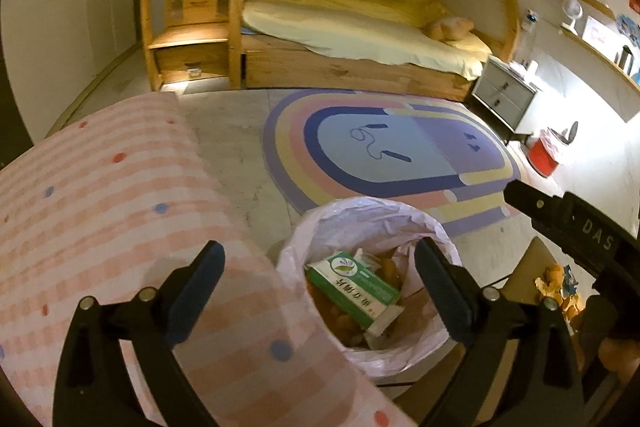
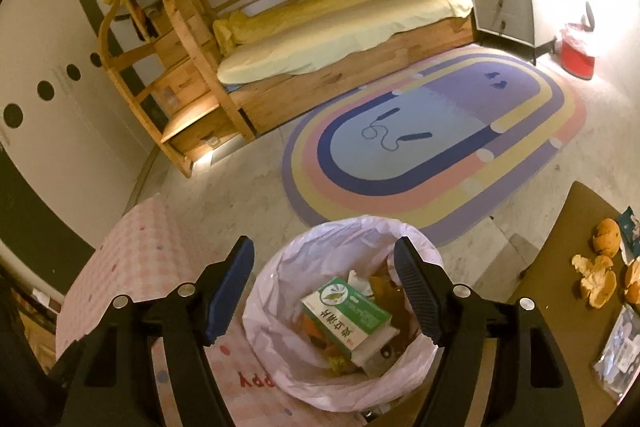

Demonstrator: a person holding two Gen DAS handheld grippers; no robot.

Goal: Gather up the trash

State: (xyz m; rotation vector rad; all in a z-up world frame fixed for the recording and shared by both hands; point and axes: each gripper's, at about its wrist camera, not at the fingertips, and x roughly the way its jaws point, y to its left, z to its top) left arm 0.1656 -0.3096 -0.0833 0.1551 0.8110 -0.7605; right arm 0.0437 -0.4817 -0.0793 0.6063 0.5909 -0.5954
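Green box (image 2: pixel 347 315) with Chinese print in bin (image 2: pixel 280 267) under both spread, empty tongs: left (image 1: pixel 320 287), right (image 2: pixel 324 291); "DAS" on right.

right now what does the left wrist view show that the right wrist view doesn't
Only the left wrist view shows the right tool from outside, reaching in above the brown table, plus a wall shelf with a small fan.

Only the right wrist view shows the peels spread plainly on the brown table, and "PPY" lettering on the pink cloth.

Both show the lined bin holding a green box, the rainbow rug, the bunk bed and the red bin.
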